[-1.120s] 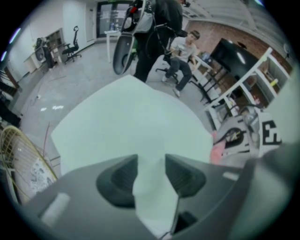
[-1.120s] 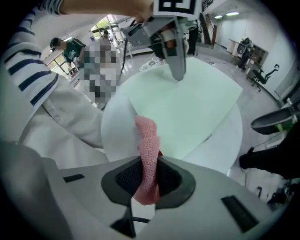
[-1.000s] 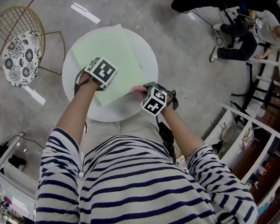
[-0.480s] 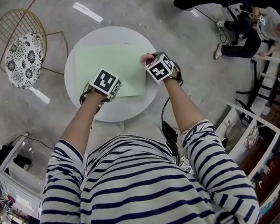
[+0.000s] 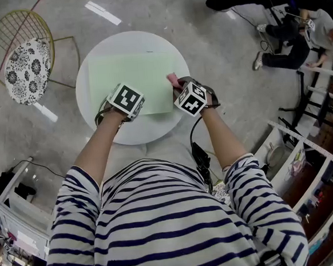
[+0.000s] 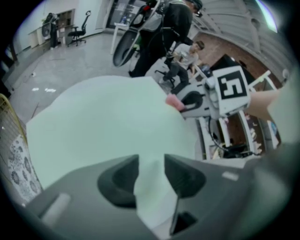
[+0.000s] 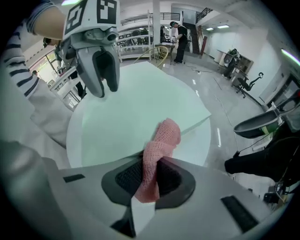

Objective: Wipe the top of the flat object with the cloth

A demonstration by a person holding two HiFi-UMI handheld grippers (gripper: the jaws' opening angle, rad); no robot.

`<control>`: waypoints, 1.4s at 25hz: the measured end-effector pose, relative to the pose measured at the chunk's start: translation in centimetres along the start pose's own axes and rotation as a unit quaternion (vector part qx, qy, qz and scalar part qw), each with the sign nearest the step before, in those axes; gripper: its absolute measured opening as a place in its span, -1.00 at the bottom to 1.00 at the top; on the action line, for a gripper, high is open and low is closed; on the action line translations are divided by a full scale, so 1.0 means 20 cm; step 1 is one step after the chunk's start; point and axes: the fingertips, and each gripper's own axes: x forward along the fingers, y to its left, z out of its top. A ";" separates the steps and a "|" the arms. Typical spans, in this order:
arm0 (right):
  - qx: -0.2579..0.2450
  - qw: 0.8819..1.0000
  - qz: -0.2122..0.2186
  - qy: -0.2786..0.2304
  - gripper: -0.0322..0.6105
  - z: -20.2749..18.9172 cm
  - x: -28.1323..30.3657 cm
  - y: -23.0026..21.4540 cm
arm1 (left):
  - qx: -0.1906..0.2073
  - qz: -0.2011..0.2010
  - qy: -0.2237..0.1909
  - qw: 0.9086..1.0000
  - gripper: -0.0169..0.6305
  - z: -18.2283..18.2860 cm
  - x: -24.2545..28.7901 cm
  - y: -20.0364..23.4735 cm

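A pale green flat board (image 5: 131,80) lies on the round white table (image 5: 138,134). My left gripper (image 5: 124,104) stands at the board's near edge, pointing steeply down. In the left gripper view the board's corner (image 6: 154,206) shows between the jaws of the left gripper (image 6: 150,164), which have just been closing and stand wide without pinching it. My right gripper (image 5: 177,87) is shut on a pink knitted cloth (image 5: 172,78). The cloth (image 7: 161,140) hangs from the right gripper (image 7: 149,171) and touches the board (image 7: 136,103) near its right edge.
A gold wire chair with a flowered cushion (image 5: 26,60) stands left of the table. People sit on the floor at the upper right (image 5: 297,39). A white shelf rack (image 5: 307,164) is at the right and a white cart (image 5: 12,210) at the lower left.
The board turned from slanted to square on the table. The left gripper shifted from its middle to its near edge. The right gripper carried the cloth up the right edge, then back toward me.
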 end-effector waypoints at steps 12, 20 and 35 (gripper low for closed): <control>-0.024 0.996 0.082 0.021 -0.72 -0.15 -0.06 0.38 | 0.003 0.004 0.005 1.000 -0.42 0.00 0.02 0.01; -0.031 0.989 0.143 0.036 -0.72 -0.16 -0.16 0.53 | 0.002 0.005 -0.007 1.000 -0.42 0.01 0.00 0.02; 0.046 0.972 0.133 -0.187 -0.72 0.52 -0.56 0.47 | -0.013 -0.075 -0.260 0.963 -0.47 0.21 -0.54 -0.13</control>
